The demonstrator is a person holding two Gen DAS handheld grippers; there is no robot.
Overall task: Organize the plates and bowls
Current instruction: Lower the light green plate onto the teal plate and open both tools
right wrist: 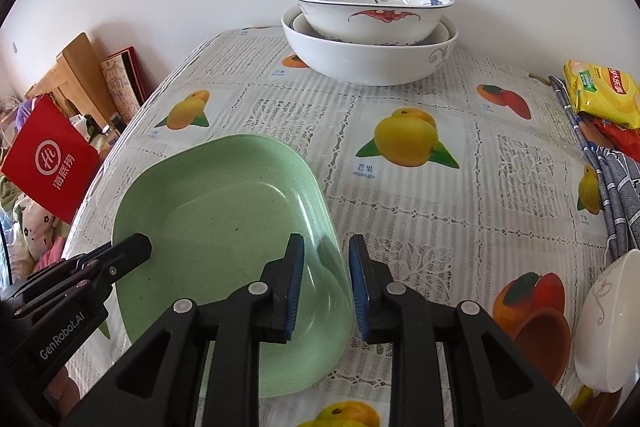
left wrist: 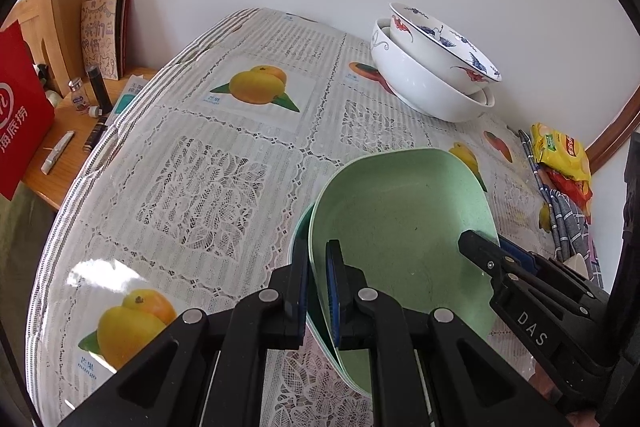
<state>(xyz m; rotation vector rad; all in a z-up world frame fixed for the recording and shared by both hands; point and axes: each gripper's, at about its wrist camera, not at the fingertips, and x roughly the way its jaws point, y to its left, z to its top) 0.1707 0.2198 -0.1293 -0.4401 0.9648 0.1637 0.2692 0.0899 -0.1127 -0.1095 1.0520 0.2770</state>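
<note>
Near the table's (right wrist: 400,227) front edge, left claw (left wrist: 318,291) clenched on the green plate's (right wrist: 224,227) left rim, right claw (right wrist: 325,287) released astride its right rim; stacking step likely, next needing a lift toward the nested bowls (right wrist: 370,31).

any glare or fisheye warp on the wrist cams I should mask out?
Left wrist: bright glare patch on the tablecloth, the table edge bows strongly, dark vignette in the corners. Right wrist: soft window reflections inside the green plate, mild sheen on the tablecloth, the wall line curves near the red bag.
</note>
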